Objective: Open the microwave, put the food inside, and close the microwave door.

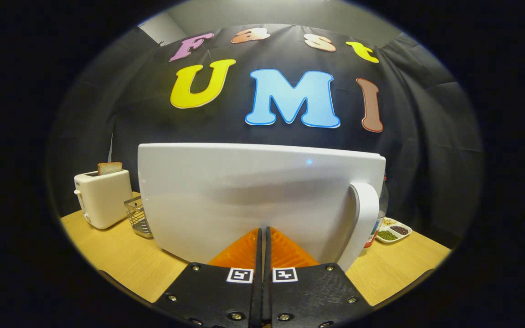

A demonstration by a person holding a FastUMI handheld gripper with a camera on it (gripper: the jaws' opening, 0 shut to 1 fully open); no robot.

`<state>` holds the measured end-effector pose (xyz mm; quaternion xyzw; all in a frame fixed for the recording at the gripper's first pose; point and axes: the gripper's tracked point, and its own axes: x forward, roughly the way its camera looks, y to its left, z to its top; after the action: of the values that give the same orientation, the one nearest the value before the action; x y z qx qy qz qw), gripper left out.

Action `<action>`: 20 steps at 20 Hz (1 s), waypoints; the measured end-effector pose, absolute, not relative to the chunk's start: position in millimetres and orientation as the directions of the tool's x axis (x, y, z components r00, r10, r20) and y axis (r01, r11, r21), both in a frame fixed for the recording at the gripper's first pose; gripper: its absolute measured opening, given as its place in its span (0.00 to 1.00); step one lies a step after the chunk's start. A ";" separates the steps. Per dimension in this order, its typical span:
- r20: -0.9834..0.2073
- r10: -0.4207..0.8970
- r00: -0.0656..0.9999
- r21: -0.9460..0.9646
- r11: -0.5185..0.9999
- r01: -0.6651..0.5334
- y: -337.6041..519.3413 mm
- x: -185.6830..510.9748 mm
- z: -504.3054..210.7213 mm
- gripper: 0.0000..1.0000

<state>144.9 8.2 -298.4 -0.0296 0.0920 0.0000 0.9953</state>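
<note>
With its two fingers pressed together and holding nothing, the gripper (262, 230) has its tips against the smooth white microwave door (244, 196), low and left of the curved white handle (363, 214). I judge this is the closing push, though the food is hidden behind the door. Next it needs a steady forward press. A cream toaster with bread (102, 197) stands well apart on the wooden table (121, 255).

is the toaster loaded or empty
Loaded: a slice of toast sticks up out of the toaster, beside the wire basket and white microwave door. The hand-held gripper is shut, its tips against that door.
</note>
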 end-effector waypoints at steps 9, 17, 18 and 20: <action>-0.241 -0.054 0.969 -0.071 0.997 0.038 1.6 180.3 -316.7 0.04; -0.230 -0.007 0.973 0.005 1.000 0.009 1.1 155.0 -273.9 0.04; -0.214 0.000 0.977 0.008 1.000 0.002 2.1 141.6 -256.8 0.03; -0.194 0.021 0.981 0.033 0.999 -0.015 3.4 117.7 -230.2 0.04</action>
<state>117.7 3.4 -230.2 0.0155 0.0974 0.0089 0.9951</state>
